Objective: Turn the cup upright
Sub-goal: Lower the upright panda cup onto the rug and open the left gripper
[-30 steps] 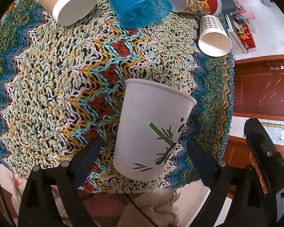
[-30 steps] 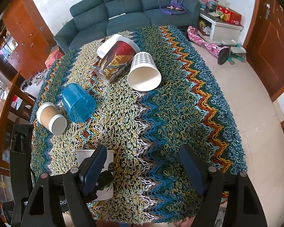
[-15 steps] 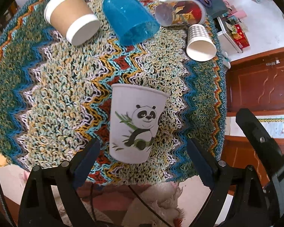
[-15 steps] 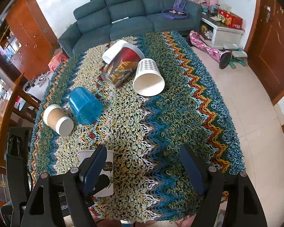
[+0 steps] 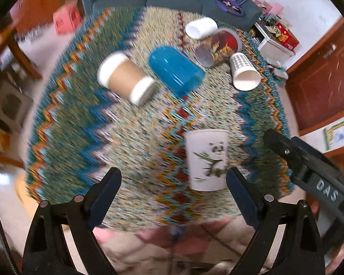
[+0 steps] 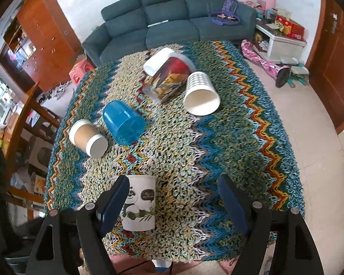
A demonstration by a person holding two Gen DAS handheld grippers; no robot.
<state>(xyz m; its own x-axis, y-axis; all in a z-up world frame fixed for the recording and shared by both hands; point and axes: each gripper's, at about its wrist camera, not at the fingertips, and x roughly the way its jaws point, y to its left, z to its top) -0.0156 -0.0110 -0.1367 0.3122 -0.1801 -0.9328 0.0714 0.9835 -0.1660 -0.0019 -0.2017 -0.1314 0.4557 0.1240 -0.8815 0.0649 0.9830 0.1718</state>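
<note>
A white paper cup with a panda print stands upright near the front edge of the table, on the zigzag woven cloth. It also shows in the right wrist view, partly behind my right gripper's left finger. My left gripper is open and empty, pulled back from the cup, which sits just inside its right finger. My right gripper is open and empty, above the front edge.
Several cups lie on their sides further back: a brown paper cup, a blue plastic cup, a red printed cup, a checked paper cup and a white cup. A sofa stands beyond.
The left gripper has drawn back and tilted up, so the panda cup looks smaller and sits right of centre. The right gripper has backed away slightly. The cup stays upright.
</note>
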